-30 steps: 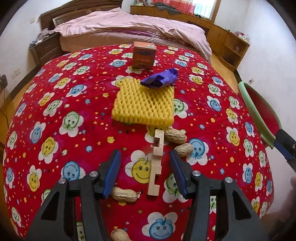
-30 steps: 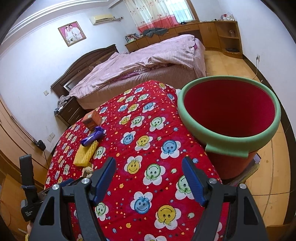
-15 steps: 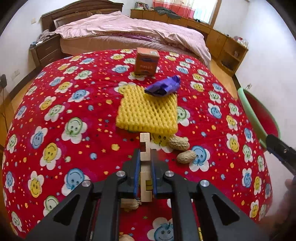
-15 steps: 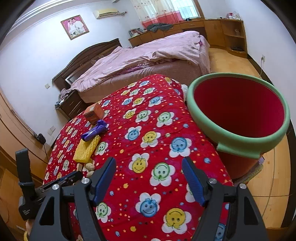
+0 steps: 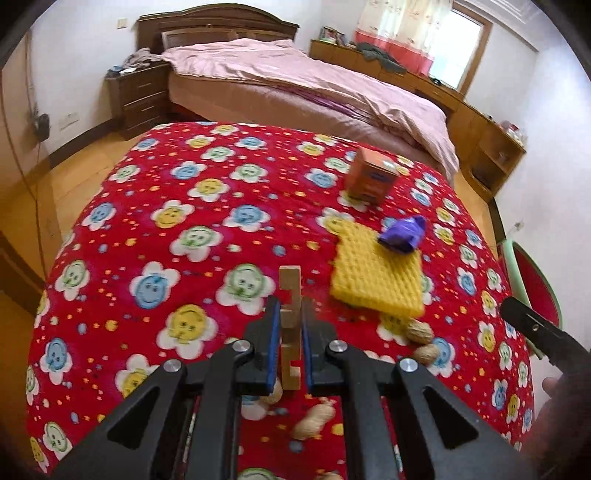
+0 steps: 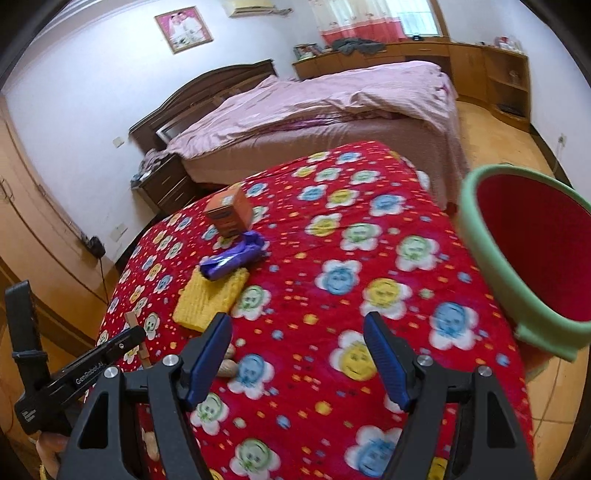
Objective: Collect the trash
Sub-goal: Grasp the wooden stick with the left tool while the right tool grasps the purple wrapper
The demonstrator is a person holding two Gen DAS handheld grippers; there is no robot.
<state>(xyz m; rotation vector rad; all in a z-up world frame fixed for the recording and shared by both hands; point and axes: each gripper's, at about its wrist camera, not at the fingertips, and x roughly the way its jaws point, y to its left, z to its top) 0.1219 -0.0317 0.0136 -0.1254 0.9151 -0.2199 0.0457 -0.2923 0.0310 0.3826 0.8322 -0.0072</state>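
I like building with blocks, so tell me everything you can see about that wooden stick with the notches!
The wooden piece is a pale, light-brown strip that looks like plain unpainted wood, with square notches cut along one side. It is clamped between the blue pads of the left gripper, which is shut on it. It points forward from the jaws, its far end sticking out above the red flowery cloth. Nothing else appears to touch it.

A home bedroom. A dark wooden bed with rumpled pink bedding [image 5: 295,81] stands at the far side, a dark wooden nightstand [image 5: 138,98] to its left. Light wooden cabinets [image 6: 461,62] line the far right wall under a curtained window [image 5: 417,33].
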